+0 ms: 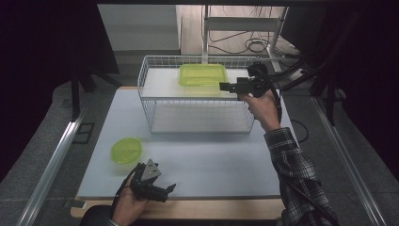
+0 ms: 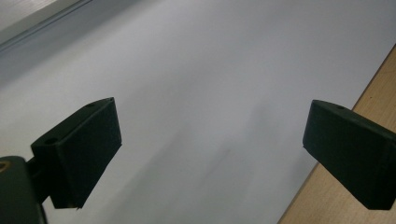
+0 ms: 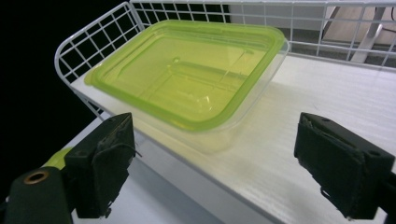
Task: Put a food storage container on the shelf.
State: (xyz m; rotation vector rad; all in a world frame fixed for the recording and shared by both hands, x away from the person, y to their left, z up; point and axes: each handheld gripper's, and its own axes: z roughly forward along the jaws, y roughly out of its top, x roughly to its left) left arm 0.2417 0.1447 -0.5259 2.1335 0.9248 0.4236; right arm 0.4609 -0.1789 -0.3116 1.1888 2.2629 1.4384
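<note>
A white wire rack (image 1: 147,101) is standing on the far half of the desk (image 1: 211,162). On its top shelf a rectangular container with a green lid (image 1: 203,74) is lying, near the far left corner of the shelf. The right gripper (image 1: 225,86) is hovering just beside the near right edge of this container, pointing to the left; its fingers (image 3: 100,168) are spread wide and are holding nothing. A round green lid (image 1: 126,149) is lying on the desk at the front left. The left gripper (image 1: 170,189) is resting low near the front edge of the desk, and its fingers (image 2: 79,149) are also spread apart, with only the bare desk between them.
</note>
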